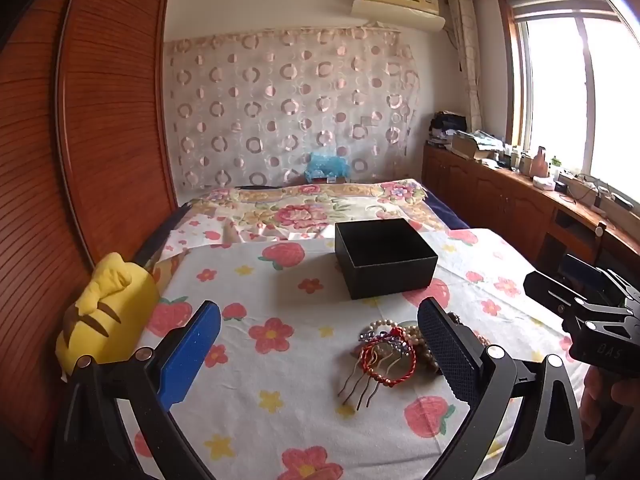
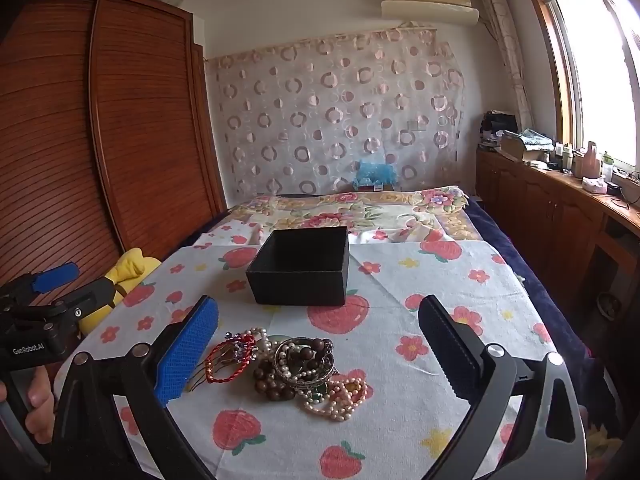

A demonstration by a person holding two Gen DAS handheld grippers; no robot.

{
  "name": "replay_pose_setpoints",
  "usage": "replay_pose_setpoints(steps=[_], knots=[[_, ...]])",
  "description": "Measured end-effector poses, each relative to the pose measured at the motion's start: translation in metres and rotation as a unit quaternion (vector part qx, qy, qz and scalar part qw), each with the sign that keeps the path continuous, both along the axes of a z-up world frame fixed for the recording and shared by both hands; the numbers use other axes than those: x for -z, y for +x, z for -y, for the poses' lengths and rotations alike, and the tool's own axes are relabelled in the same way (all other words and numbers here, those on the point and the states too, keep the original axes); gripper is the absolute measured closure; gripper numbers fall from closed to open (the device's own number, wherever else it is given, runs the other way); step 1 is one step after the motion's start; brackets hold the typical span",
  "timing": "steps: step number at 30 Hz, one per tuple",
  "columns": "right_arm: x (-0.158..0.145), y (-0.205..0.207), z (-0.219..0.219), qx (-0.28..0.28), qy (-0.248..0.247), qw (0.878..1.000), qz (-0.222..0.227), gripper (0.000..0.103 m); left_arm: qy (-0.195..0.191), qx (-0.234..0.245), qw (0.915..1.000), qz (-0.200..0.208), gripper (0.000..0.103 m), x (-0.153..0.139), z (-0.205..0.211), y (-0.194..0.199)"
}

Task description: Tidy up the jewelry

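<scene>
Jewelry (image 2: 304,368) lies in one tangled heap on the strawberry-and-flower cloth (image 2: 400,400) spread over the bed, and from my right wrist camera I see it sitting just ahead of the fingers, nearer the blue one. In the heap I can pick out a red cord bracelet (image 2: 232,360) on the left with a hair comb (image 1: 360,380) under it, dark brown wooden beads (image 2: 276,380) in the middle, a bangle wound with pearls on top, and pink pearl strands (image 2: 340,398) at the near right. Beyond the heap, well apart from it, stands a black box (image 2: 300,268), open at the top; I cannot see its floor.

My right hand-held gripper (image 2: 316,344) hangs above the cloth with its jaws spread wide and nothing between them. My left hand-held gripper (image 1: 320,348) is likewise spread wide and holding nothing; through its camera the heap sits close to the black finger, and part of the pearls is hidden behind it. Each camera catches the other gripper's body at the frame edge, with a bit of the holding hand (image 2: 38,400) beneath.

A yellow plush toy (image 1: 108,312) lies at the left edge of the bed against the wooden wardrobe (image 1: 100,120).
</scene>
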State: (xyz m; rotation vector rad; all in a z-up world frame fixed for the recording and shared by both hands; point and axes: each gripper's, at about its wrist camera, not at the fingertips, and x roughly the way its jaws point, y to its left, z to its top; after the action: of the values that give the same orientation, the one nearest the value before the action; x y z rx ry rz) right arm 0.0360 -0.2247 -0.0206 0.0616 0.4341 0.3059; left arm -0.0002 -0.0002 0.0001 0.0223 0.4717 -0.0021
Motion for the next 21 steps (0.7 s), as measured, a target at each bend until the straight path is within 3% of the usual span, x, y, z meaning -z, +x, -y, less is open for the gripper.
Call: replay_pose_setpoints(steps=[21], knots=[[-0.0008, -0.0016, -0.0008, 0.001, -0.001, 1.0, 0.001, 0.002, 0.0, 0.001, 1.0, 0.0, 0.008, 0.0, -0.0001, 0.0002]])
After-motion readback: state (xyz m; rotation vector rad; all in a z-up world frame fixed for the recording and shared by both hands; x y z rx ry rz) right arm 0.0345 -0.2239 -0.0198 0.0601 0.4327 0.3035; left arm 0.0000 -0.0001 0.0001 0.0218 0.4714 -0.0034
